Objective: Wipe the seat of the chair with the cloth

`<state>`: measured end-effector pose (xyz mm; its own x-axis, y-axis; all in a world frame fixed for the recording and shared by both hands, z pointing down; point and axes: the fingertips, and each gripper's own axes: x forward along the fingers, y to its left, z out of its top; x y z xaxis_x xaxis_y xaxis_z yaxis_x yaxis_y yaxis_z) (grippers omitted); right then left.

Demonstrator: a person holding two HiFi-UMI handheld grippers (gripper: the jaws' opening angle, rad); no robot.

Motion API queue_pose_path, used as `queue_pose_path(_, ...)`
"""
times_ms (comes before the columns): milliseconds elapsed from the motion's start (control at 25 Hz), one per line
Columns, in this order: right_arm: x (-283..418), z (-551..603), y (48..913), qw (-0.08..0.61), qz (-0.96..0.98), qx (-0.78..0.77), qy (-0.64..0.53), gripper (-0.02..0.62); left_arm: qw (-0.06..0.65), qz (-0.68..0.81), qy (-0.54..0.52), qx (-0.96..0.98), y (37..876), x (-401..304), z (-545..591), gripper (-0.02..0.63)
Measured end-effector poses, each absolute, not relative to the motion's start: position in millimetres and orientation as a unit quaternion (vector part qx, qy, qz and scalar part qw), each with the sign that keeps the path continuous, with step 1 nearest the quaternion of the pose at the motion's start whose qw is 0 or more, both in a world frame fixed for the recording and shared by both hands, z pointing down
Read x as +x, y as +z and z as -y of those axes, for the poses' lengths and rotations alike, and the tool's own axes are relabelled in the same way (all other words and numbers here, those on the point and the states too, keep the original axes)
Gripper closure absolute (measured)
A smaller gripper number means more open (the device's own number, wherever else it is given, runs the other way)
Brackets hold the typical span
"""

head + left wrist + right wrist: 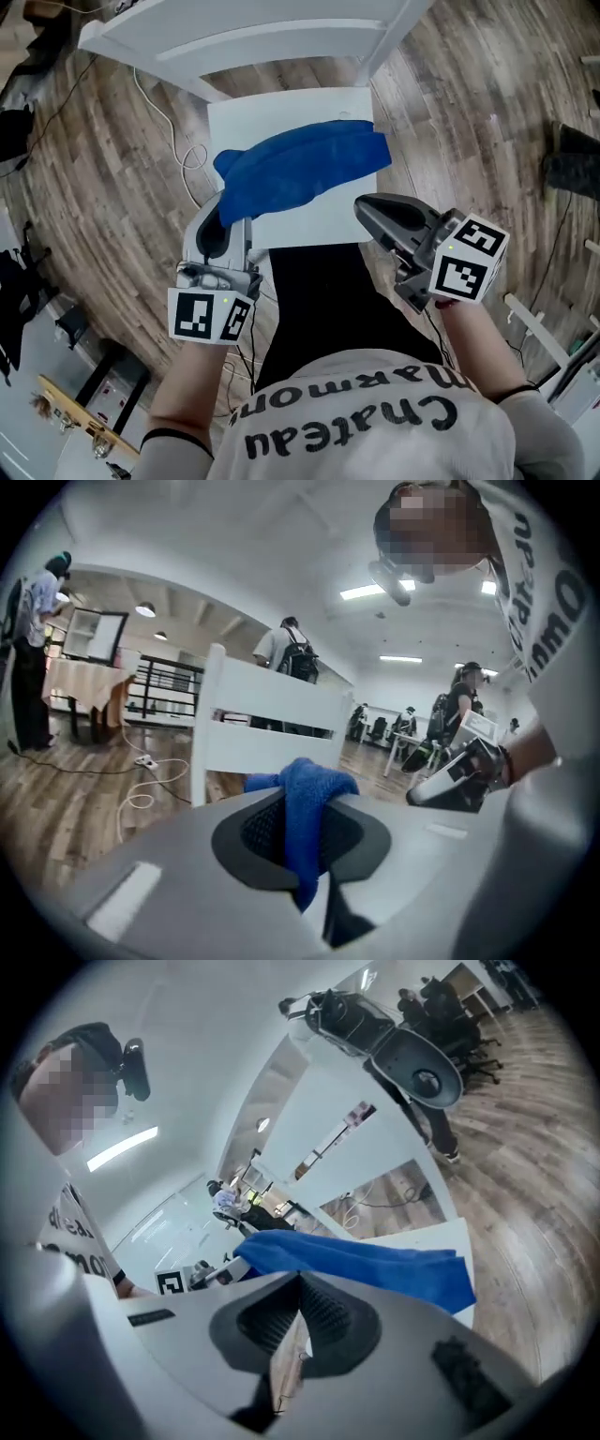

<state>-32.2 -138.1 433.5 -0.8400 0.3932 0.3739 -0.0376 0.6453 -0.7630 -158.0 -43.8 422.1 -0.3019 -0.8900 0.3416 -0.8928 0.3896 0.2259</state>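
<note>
Across the flat white seat (281, 111), a rumpled blue cloth (300, 169) stretches from front-left corner to right edge. Left gripper (223, 208) fingers pinch its end; right gripper (367, 208) fingers meet, empty.

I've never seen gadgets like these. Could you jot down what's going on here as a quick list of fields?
Furniture: white chair on a wood floor
Cloth: blue cloth, lying across the seat
Left gripper: shut on the cloth's left end
Right gripper: jaws together, nothing between them, over the seat's front right corner
</note>
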Motion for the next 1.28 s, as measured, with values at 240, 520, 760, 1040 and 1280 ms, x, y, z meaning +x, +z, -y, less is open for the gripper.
queue_pose_path(240,-78.2,83.2,422.3,0.289,0.855,-0.174,0.393,0.581,0.19,0.869,0.005,0.457,391.0,-207.5,-48.2,0.573)
queue_pose_path(520,-101.8,33.4,433.5,0.311,0.846,-0.194,0.388,0.581,0.214,0.858,0.038,0.466,452.4,-225.2,-73.6,0.572)
queue_pose_path(760,-86.1,31.6,466.3,0.331,0.838,-0.135,0.412,0.581,0.279,0.8,0.084,0.524,556.6,-218.9,-45.1,0.572)
queue_pose_path(1040,-63.0,37.3,492.9,0.321,0.831,-0.053,0.451,0.581,0.352,0.747,0.146,0.544,650.3,-209.8,-38.8,0.572)
queue_pose_path(1280,-45.1,36.7,510.8,0.322,0.821,-0.031,0.471,0.581,0.377,0.726,0.185,0.545,689.9,-202.9,-36.2,0.572)
